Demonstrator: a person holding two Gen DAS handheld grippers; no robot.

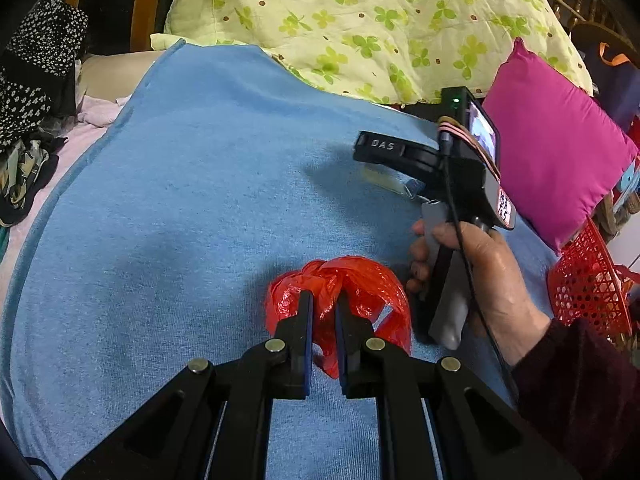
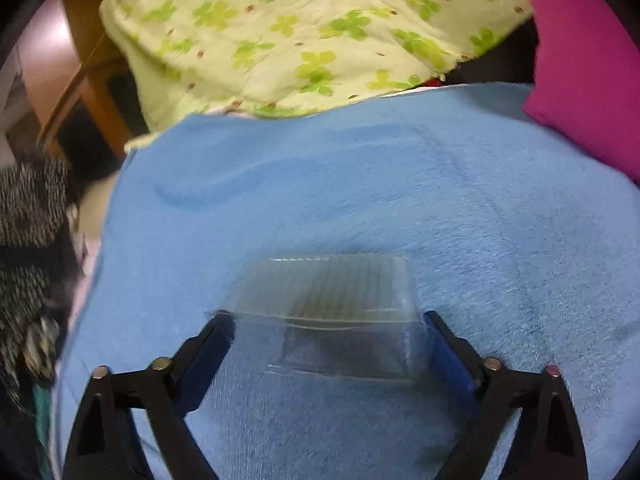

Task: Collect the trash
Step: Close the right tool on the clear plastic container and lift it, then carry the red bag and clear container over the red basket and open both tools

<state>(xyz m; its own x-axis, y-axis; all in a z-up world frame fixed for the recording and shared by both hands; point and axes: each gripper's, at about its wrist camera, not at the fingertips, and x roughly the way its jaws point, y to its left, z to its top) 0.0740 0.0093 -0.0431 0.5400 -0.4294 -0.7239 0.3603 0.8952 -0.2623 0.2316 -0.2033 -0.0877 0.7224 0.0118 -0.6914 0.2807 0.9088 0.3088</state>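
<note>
A crumpled red plastic bag (image 1: 360, 292) lies on the blue blanket (image 1: 192, 200). My left gripper (image 1: 324, 300) is shut on a fold of the bag. A clear plastic box (image 2: 332, 312) lies on the blanket in the right wrist view. My right gripper (image 2: 328, 324) is wide open, one finger at each side of the box; I cannot tell if the pads touch it. In the left wrist view the right gripper (image 1: 384, 160) hangs over the box (image 1: 394, 182), held by a hand (image 1: 480, 276).
A red mesh basket (image 1: 588, 284) stands at the right edge of the bed. A magenta pillow (image 1: 556, 148) and a green clover quilt (image 1: 360, 20) lie at the back. Dark patterned clothes (image 1: 32, 92) are heaped at the left.
</note>
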